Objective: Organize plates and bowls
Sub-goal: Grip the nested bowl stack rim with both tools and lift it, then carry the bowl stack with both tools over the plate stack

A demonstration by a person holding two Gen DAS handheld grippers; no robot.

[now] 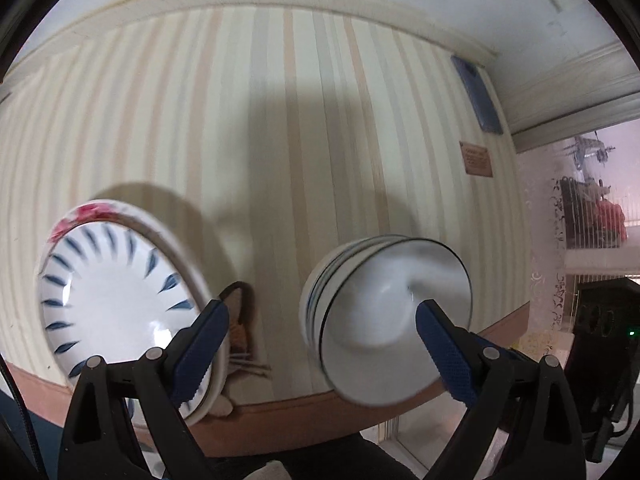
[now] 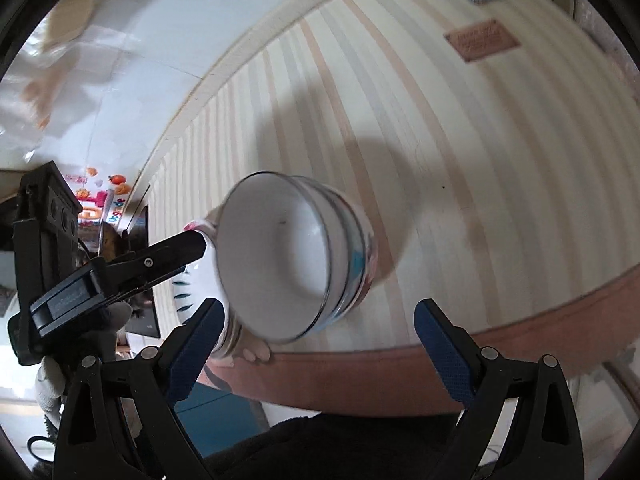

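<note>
On the striped counter stand a stack of plates at near left and a stack of white bowls to its right. Left tool is spread wide, released, straddling the gap between them. Right tool is likewise released, near the bowls.

The left black plastic two-finger gripper has angular, triangulated finger arms joined by round silver screws, and each finger ends in a dark-blue textured rubber pad. The right black plastic two-finger gripper is built the same, with matching blue knurled pads. In the right wrist view, a white knitted glove covers the person's hand.
</note>
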